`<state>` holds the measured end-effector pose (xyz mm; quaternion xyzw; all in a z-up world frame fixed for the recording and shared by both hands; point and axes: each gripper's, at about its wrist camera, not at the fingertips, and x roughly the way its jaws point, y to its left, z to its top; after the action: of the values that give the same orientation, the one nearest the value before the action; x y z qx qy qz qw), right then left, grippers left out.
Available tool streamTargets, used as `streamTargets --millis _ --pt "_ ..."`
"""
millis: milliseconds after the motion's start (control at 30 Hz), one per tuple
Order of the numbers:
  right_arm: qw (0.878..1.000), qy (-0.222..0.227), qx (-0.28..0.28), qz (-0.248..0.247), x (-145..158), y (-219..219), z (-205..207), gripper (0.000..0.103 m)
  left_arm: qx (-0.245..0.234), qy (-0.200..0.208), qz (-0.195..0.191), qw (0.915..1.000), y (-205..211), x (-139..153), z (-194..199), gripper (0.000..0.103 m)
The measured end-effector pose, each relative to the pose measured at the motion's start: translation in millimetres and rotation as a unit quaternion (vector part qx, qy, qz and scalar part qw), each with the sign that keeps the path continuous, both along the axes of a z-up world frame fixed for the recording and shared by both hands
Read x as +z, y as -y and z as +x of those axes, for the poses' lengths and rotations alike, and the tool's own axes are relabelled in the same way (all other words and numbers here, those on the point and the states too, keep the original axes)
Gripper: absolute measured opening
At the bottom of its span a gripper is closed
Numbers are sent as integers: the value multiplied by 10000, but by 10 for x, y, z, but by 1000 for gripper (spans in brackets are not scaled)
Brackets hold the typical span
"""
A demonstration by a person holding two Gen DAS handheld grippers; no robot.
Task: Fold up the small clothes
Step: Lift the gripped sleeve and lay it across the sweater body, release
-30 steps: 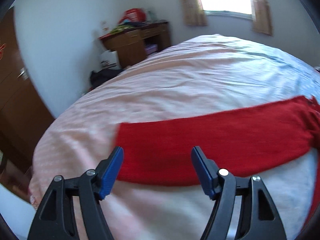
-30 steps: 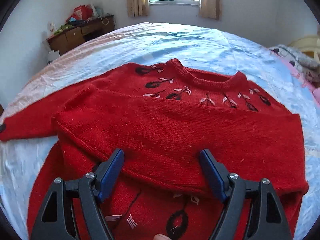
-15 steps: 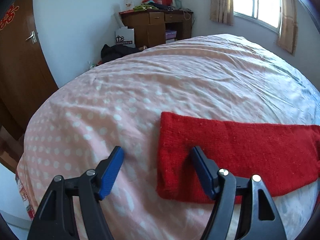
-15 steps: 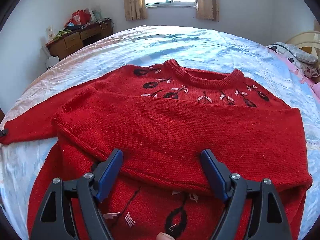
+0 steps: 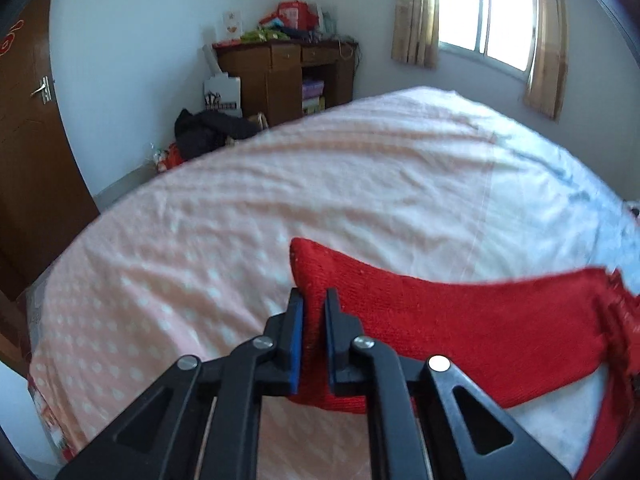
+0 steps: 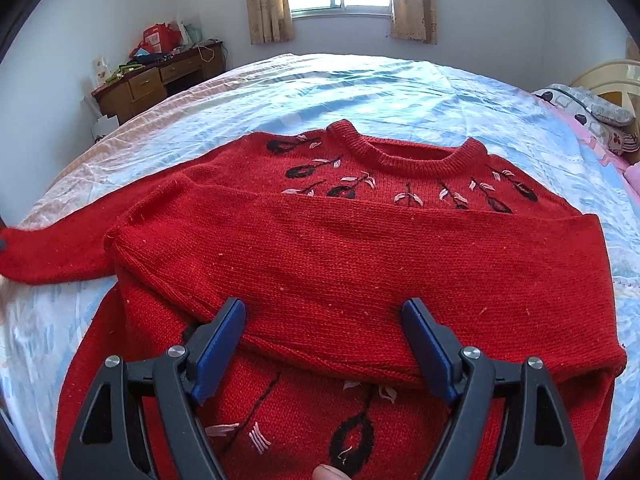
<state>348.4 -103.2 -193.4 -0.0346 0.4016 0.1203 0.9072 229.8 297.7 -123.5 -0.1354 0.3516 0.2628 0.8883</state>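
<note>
A red knitted sweater with black and pink embroidery lies flat on the bed. One sleeve is folded across its chest. My right gripper hovers open just above that folded sleeve, with nothing pinched. The other sleeve stretches out to the left. In the left wrist view, my left gripper is closing its jaws on the cuff end of this sleeve. The red knit sits between the blue pads, and the cuff is raised slightly off the pink dotted sheet.
A wooden desk piled with items stands by the far wall, with dark bags on the floor beside it. A brown door is at the left. Pillows lie at the bed's right. A fingertip shows at the bottom edge.
My left gripper went from wide open to shut on the sleeve cuff and lifted it a little. The right gripper and the sweater body stayed put.
</note>
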Motion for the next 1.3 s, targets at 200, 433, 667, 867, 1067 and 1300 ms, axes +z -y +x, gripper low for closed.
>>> streamTargets --millis 200,433,667,867,1067,1300 --pt "9999 -20 16 104 24 24 6 82 54 239 83 9997 -126 316 62 10" --pt "9958 -64 -592 700 247 405 -123 82 -151 513 -262 9982 9 623 162 10" --pt "9959 -83 -714 542 566 769 -454 82 -565 995 -262 9931 309 1189 287 10" --pt "9975 103 -602 353 726 1079 -934 82 -988 1284 -116 9867 742 1603 408 10" --pt "9981 75 -557 269 691 1347 -1375 82 -1321 1498 -74 9798 1167 1955 554 10" --pt "9980 -33 -573 278 560 1586 -1715 82 -1702 1773 4 9693 1786 2362 662 10"
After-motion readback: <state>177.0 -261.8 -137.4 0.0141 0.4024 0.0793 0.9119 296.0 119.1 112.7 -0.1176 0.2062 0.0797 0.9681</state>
